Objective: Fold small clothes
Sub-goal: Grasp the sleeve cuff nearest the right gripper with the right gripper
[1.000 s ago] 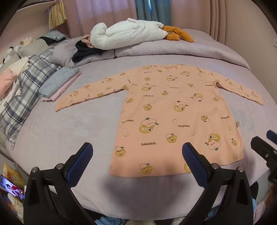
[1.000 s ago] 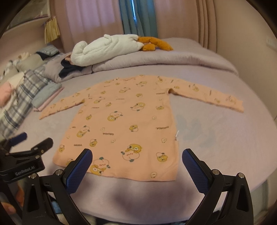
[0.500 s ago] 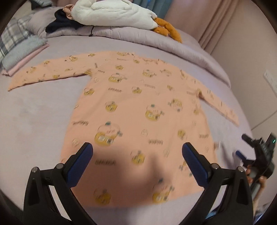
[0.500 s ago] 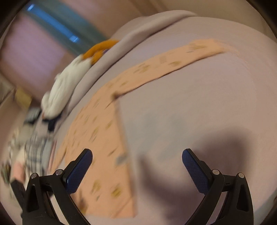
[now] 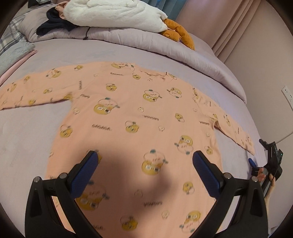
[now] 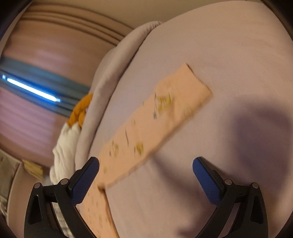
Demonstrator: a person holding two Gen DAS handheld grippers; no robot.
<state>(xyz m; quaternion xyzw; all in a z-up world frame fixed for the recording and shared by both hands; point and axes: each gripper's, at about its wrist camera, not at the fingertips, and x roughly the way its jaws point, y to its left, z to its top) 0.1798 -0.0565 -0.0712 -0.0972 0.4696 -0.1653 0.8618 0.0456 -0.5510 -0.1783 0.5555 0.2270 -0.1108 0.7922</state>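
**Hovering over the spread shirt, both sets of fingers released**

The left gripper (image 5: 144, 164) hangs above the lower body of the peach long-sleeved shirt (image 5: 139, 117), angled down at the cloth. Its blue-padded fingers (image 5: 83, 174) stand wide apart and grasp nothing; whether they touch the fabric cannot be told, though a dark shadow falls on the shirt between them.

The shirt lies flat on the lilac bed (image 5: 23, 139), hem near, collar far, both sleeves stretched out to left and right. Its print of yellow cartoon faces is blurred near the hem.

The right gripper (image 6: 145, 175) is rolled to one side, so its view is tilted. It points across the right sleeve (image 6: 155, 124), which lies flat on the bed with its cuff toward the far right. These fingers (image 6: 84, 181) are also spread wide and empty; the left one sits over the sleeve near the armpit, the other over bare bedding. In the left wrist view this gripper (image 5: 271, 161) shows at the right edge, near the sleeve's cuff, held by a hand (image 5: 269, 184).

A rolled quilt (image 5: 150, 42) runs along the far side, carrying a white fleece garment (image 5: 113, 14) and an orange plush toy (image 5: 177, 32).
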